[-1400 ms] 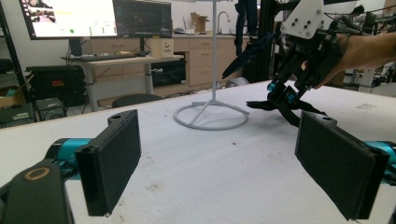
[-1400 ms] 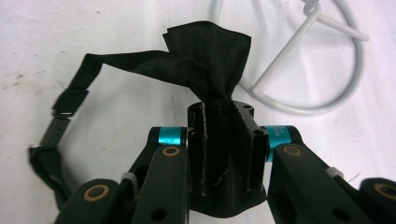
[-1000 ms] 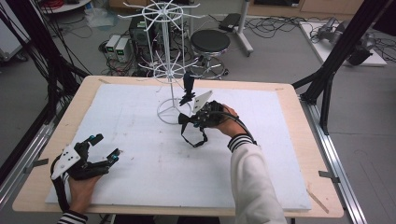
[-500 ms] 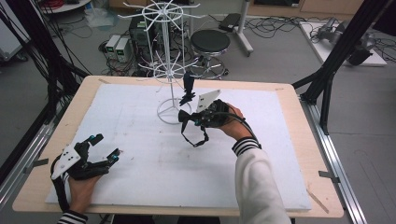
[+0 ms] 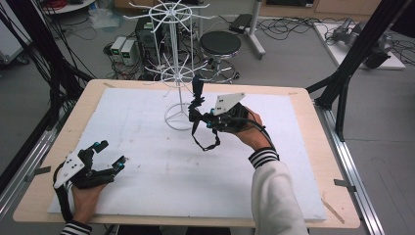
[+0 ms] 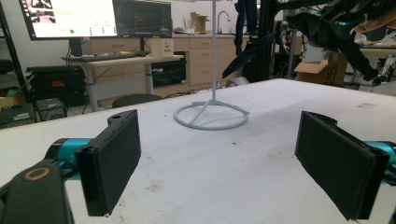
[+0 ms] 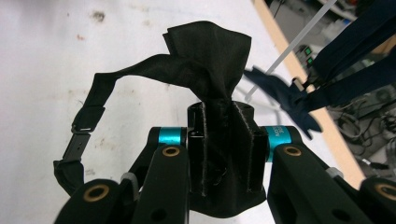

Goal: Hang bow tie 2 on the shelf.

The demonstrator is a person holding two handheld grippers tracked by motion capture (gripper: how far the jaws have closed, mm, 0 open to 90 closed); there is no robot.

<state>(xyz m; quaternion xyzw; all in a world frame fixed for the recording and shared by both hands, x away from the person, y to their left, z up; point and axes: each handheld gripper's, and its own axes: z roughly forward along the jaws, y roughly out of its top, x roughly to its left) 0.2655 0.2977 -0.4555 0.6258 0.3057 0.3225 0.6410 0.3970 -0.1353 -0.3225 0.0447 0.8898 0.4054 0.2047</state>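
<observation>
My right gripper (image 5: pixel 201 118) hovers above the white mat beside the white wire rack (image 5: pixel 172 63), shut on a black cloth piece (image 7: pixel 205 56). The cloth bunches out past the jaws, and its strap with a clasp (image 7: pixel 79 135) hangs in a loop (image 5: pixel 208 142) below. A dark blue cloth piece (image 5: pixel 197 88) hangs from the rack's lower hooks, just beyond the gripper; in the right gripper view the blue cloth (image 7: pixel 299 102) is at the right. My left gripper (image 5: pixel 110 154) rests at the front left of the mat, open, with nothing between its pads (image 6: pixel 112 158).
The rack's round base (image 6: pixel 212 114) stands on the mat at mid-back. The white mat (image 5: pixel 147 181) covers most of the wooden table (image 5: pixel 303 98). A stool (image 5: pixel 220 44), cables and black frame legs stand on the floor behind the table.
My right gripper has lifted a little with the black cloth, moving slightly right beside the rack. The left gripper has stayed in place.
</observation>
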